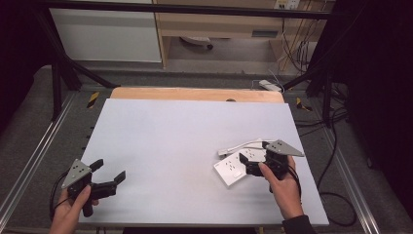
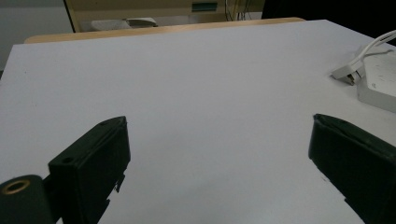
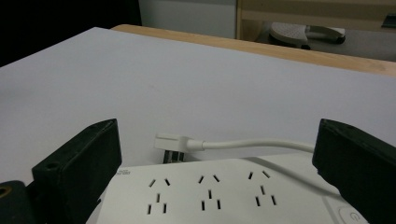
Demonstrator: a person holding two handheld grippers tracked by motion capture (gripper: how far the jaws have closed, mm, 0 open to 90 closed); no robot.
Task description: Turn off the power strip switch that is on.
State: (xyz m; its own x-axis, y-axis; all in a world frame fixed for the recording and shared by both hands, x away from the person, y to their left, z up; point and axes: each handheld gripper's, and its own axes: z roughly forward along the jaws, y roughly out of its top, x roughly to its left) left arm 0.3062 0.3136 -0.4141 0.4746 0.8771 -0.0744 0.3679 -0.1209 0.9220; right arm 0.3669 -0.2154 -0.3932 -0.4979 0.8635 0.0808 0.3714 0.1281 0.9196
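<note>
A white power strip (image 1: 233, 169) lies flat on the white table top (image 1: 185, 131) at the right, its sockets facing up. Its white cable (image 3: 252, 144) curls round behind it and ends in a plug (image 1: 225, 152) lying on the table just past the strip. My right gripper (image 1: 246, 165) is open, with its jaws wide apart on either side of the power strip (image 3: 210, 191) and the plug (image 3: 170, 142) ahead of them. My left gripper (image 1: 108, 170) is open near the front left corner, with nothing between its jaws (image 2: 219, 154). From there the strip (image 2: 380, 86) lies far off to the right.
A wooden strip (image 1: 195, 93) runs along the table's far edge. A black metal frame (image 1: 63, 63) stands around the table. Loose cables (image 1: 336, 195) lie on the floor to the right, and a white adapter (image 1: 270, 85) sits behind the far edge.
</note>
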